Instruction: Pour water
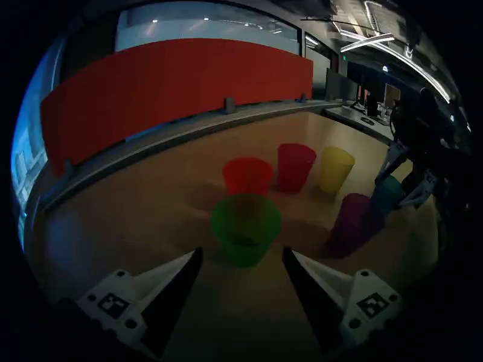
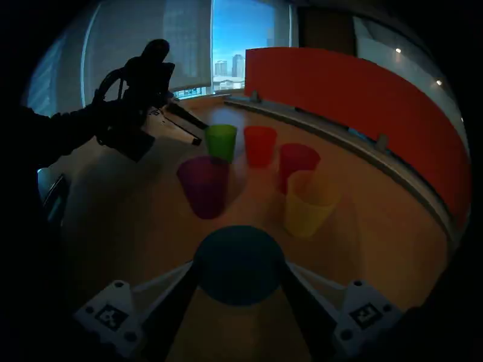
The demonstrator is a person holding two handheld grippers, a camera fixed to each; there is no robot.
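1. Teal plastic cup (image 2: pixel 238 271): it is seen between the fingers of the right hand-held gripper (image 2: pixel 239 265), with both fingers laid against its sides, and is judged gripped. It sits nearest that camera, in front of the other cups. Its contents cannot be told, nor whether it is lifted.
2. Green translucent plastic cup (image 1: pixel 246 226): it stands upright on the light wooden bench (image 1: pixel 151 229), just ahead of the left hand-held gripper (image 1: pixel 240 250). That gripper's fingers are spread wide and touch nothing. This cup is judged a possible receiver, though not with certainty.
3. Step in hand (judged): the teal plastic cup is to be carried to a receiver. The grip is best held at mid-wall and level, since thin plastic may flex and slip.
4. The lift is best made straight up, because the purple plastic cup (image 2: pixel 205 184) and the yellow plastic cup (image 2: pixel 305 211) stand near, one to either side beyond it.
5. The tilt is to be started only once the rim is over the receiver's mouth, and made slowly, as light cups are easily knocked over.
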